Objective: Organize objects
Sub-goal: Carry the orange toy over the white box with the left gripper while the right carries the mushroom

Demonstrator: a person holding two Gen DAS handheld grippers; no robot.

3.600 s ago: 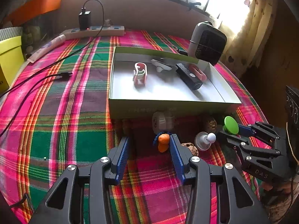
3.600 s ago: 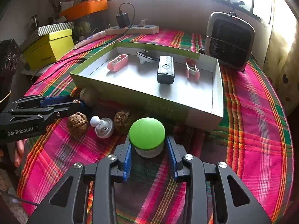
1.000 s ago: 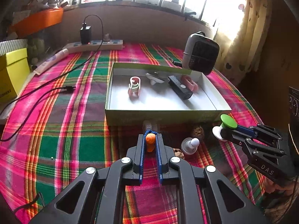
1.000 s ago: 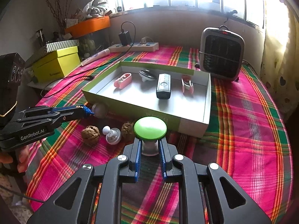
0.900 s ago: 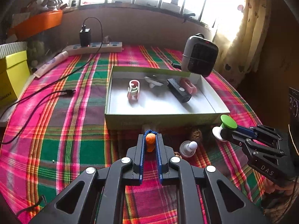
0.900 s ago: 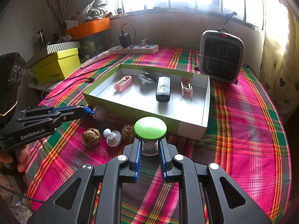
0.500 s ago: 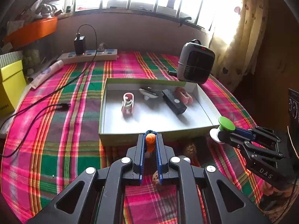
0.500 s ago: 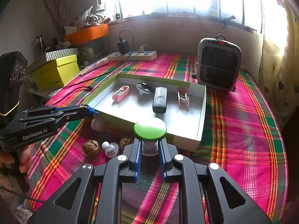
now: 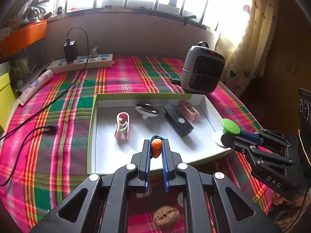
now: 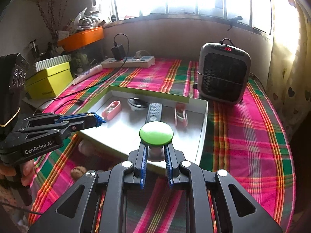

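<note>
left gripper (image 9: 156, 145) clamping orange charm (image 9: 156, 148) above white tray (image 9: 93, 128), walnut (image 9: 166, 216) below

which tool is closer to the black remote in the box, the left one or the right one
Hard to call, probably the left. The left tool, clamping an orange toy, hangs over the box's front-middle, just ahead of the black remote. The right tool, gripping a green-capped piece, sits at the box's right wall.

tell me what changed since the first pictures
Both tools closed and lifted their picks off the plaid tablecloth to over the shallow white box: left tool holds the small orange figure, right tool the green-topped knob. Box contents unchanged.
</note>
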